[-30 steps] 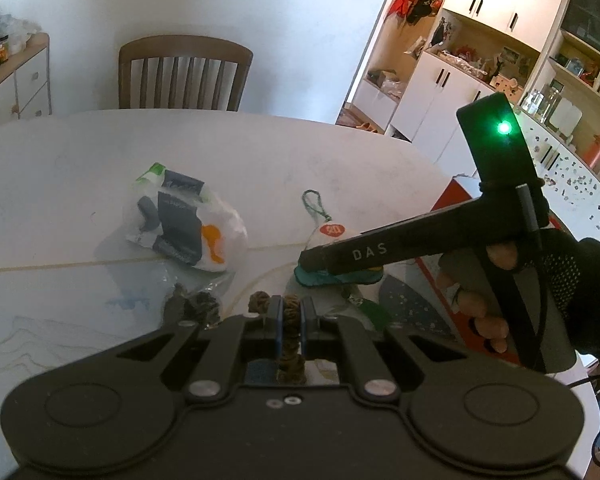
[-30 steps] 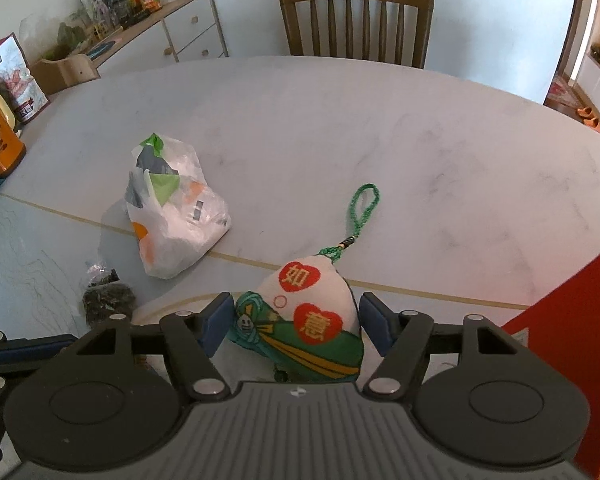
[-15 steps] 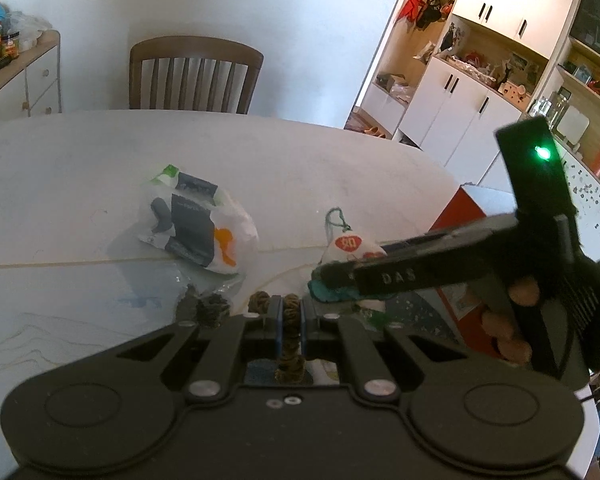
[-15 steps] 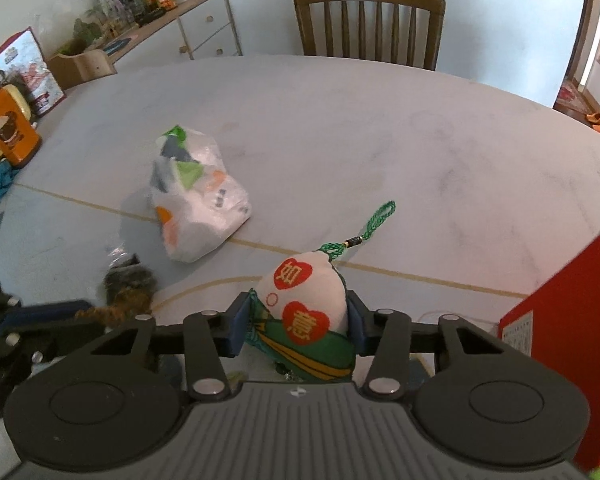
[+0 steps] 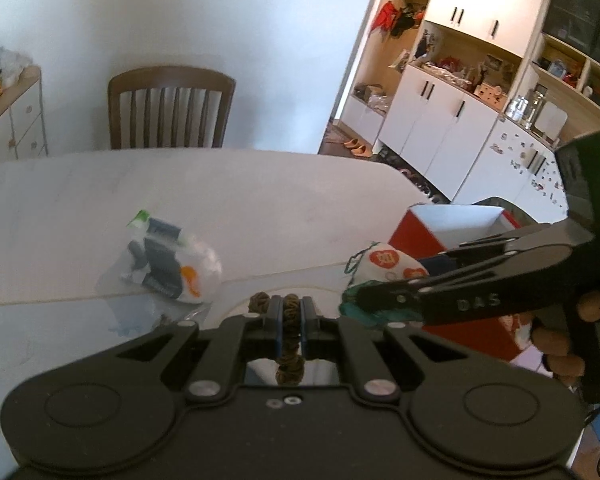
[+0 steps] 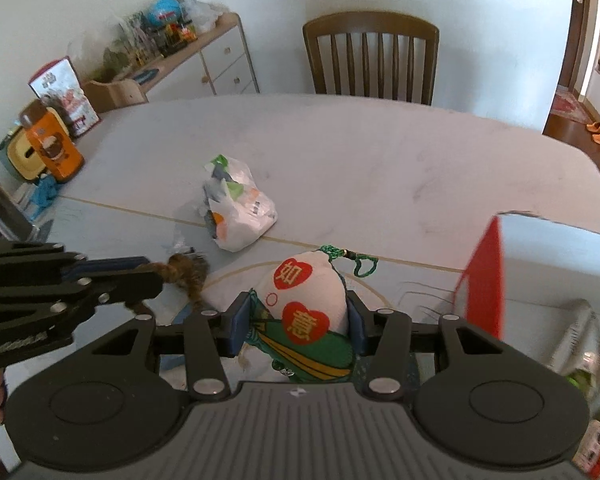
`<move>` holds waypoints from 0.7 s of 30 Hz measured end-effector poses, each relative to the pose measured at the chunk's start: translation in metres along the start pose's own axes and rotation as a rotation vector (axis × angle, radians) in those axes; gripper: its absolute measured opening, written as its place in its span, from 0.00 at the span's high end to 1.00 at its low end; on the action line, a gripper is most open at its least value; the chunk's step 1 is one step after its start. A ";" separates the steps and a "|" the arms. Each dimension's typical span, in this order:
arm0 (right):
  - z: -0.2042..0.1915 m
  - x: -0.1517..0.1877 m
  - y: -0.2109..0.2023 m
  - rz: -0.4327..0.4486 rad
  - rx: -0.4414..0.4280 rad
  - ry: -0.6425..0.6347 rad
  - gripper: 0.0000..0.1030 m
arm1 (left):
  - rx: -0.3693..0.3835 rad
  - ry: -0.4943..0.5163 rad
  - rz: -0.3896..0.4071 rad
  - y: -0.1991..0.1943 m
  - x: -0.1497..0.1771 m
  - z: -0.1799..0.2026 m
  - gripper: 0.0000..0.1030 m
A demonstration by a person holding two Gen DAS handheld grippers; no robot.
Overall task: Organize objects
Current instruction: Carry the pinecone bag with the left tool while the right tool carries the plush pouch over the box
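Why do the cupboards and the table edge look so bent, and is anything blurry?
Left wrist view: the fisheye lens bows the white cabinets and the table; the image is slightly soft. Right wrist view: the red box edge is smeared, the plush pouch sharp; daylight glares at the doorway.

Both grippers have risen from the white marble table (image 6: pixel 400 168); the white-and-green stuffed pouch (image 6: pixel 312 312) and brown braided cord (image 5: pixel 290 332) are now lifted, nearer the red box (image 6: pixel 484 280).
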State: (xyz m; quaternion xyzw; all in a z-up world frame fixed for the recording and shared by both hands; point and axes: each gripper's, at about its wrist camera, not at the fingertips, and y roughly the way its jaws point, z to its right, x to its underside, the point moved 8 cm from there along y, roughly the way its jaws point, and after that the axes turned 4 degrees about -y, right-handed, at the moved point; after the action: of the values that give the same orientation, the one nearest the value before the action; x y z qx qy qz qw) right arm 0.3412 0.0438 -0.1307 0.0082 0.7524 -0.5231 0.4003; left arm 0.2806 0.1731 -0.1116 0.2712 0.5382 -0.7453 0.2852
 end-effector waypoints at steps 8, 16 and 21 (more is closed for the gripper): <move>0.016 0.005 -0.060 0.056 0.002 0.016 0.54 | 0.014 0.036 0.004 -0.007 -0.010 0.037 0.94; 0.058 0.008 -0.123 0.138 0.046 0.036 0.53 | 0.056 0.087 0.006 -0.006 -0.020 0.093 0.94; 0.090 0.014 -0.149 0.168 0.081 0.052 0.53 | 0.077 0.123 0.017 -0.003 -0.026 0.129 0.94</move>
State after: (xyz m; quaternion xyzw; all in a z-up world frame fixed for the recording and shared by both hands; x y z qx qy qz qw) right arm 0.3208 -0.1011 -0.0351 0.1010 0.7373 -0.5175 0.4223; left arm 0.2842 0.0541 -0.0560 0.3317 0.5232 -0.7451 0.2473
